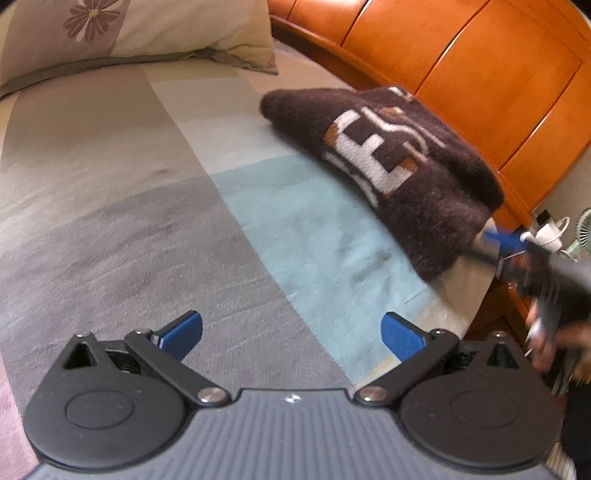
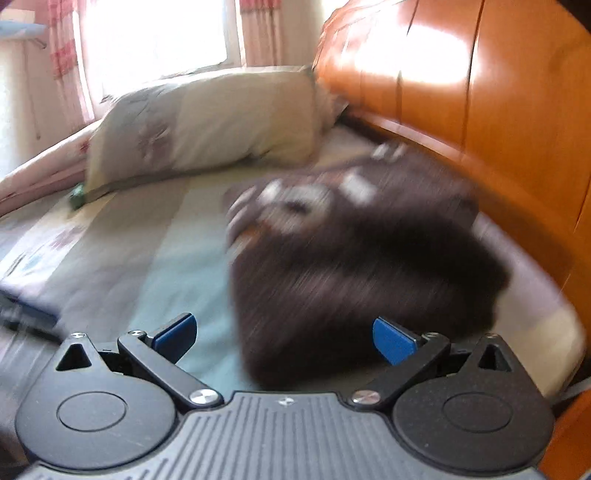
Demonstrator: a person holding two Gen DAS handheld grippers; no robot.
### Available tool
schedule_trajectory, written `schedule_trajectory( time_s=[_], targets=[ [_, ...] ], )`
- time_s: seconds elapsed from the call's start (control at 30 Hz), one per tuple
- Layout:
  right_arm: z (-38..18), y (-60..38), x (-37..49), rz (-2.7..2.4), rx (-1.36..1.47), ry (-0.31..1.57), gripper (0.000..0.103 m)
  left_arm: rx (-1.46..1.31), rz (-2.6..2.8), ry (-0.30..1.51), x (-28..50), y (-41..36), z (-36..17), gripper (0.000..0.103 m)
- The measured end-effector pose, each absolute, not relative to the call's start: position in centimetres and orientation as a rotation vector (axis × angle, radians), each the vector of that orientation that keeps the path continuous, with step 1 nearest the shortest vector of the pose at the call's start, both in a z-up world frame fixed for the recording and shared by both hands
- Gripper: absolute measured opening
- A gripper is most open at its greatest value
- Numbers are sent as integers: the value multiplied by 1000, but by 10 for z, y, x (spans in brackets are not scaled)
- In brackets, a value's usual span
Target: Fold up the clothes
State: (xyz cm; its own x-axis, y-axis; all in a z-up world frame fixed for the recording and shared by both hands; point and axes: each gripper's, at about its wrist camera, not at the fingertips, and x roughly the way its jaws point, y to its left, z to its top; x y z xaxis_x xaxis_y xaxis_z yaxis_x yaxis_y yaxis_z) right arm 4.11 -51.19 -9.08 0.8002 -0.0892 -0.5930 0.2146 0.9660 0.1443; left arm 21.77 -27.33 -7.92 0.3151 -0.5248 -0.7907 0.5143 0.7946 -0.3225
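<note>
Your left tool (image 1: pixel 291 338) gapes wide over the bed (image 1: pixel 147 221), gripping nothing. Your right tool (image 2: pixel 284 339) is spread wide too, empty, just short of the folded brown sweater (image 2: pixel 351 277), lying at one o'clock beside the headboard (image 1: pixel 480 66).

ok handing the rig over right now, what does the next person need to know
Left gripper: open, empty, over the striped bedsheet, clear of the garment.
Right gripper: open, empty, right at the near edge of the sweater; its view is motion-blurred.
Dark brown sweater with white lettering lies in a compact fold near the wooden headboard, beside the pillow.
Done: the sweater looks folded.
Left: check it is neat; no other clothes are visible.
</note>
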Motion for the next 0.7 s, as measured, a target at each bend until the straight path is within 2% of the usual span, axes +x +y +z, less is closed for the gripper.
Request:
schedule_trajectory(
  time_s=[0.13, 0.27, 0.4, 0.47, 0.57, 0.7],
  targets=[
    [-102, -494, 39, -157, 210, 617, 103, 16, -748, 1013, 238, -287, -61, 102],
    [-97, -489, 43, -187, 233, 605, 103, 86, -875, 923, 272, -333, -25, 102],
    [-73, -493, 39, -227, 170, 446, 103, 161, -999, 837, 308, -396, -9, 102],
    [-70, -503, 54, -232, 154, 415, 103, 173, -1042, 820, 320, -432, -10, 102],
    [-88, -518, 76, -265, 211, 474, 103, 199, -1092, 843, 332, -476, -27, 102],
    [-115, -516, 78, -293, 217, 497, 103, 257, -1061, 988, 344, -508, -70, 102]
  ],
)
